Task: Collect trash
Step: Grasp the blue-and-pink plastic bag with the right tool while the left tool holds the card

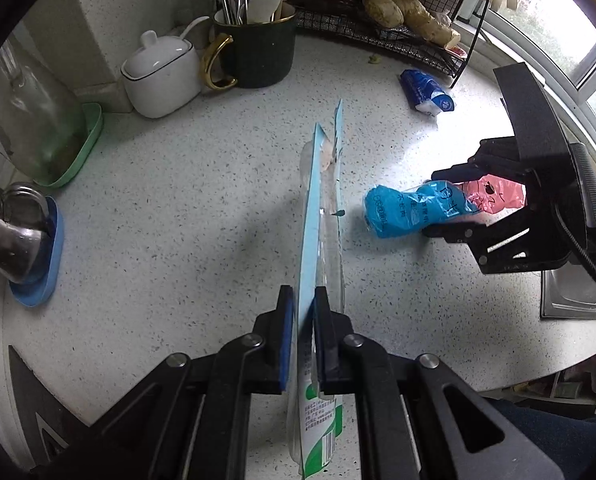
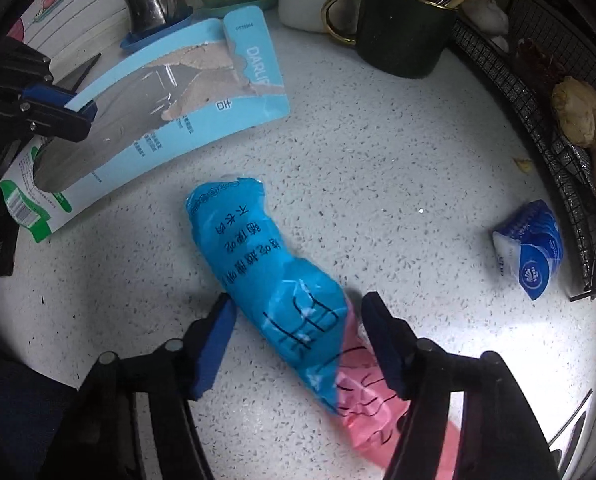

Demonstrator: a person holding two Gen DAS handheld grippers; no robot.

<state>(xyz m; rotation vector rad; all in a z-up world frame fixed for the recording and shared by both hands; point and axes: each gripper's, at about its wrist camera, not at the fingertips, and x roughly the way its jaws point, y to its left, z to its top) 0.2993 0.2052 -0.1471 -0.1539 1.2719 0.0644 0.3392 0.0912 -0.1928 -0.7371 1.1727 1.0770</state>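
Left wrist view: speckled counter (image 1: 177, 220), torn toothbrush packaging (image 1: 318, 208) pinched edge-on in clamped left gripper (image 1: 302, 340) for carrying off, blue-pink wrapper (image 2: 281, 304) lying mid-counter between wide-open right gripper (image 2: 298, 344) jaws ready to grab, tissue pack (image 2: 530, 248) far right.

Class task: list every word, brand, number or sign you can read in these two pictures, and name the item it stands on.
"DARLI", cut off by a tear: light blue torn package.
"P110964", uncertain: same package's top.
Chinese print, barcode: same package, too small.
Handwritten Chinese characters: blue and pink bag, not legible.
Round logo: blue tissue pack, blurred.
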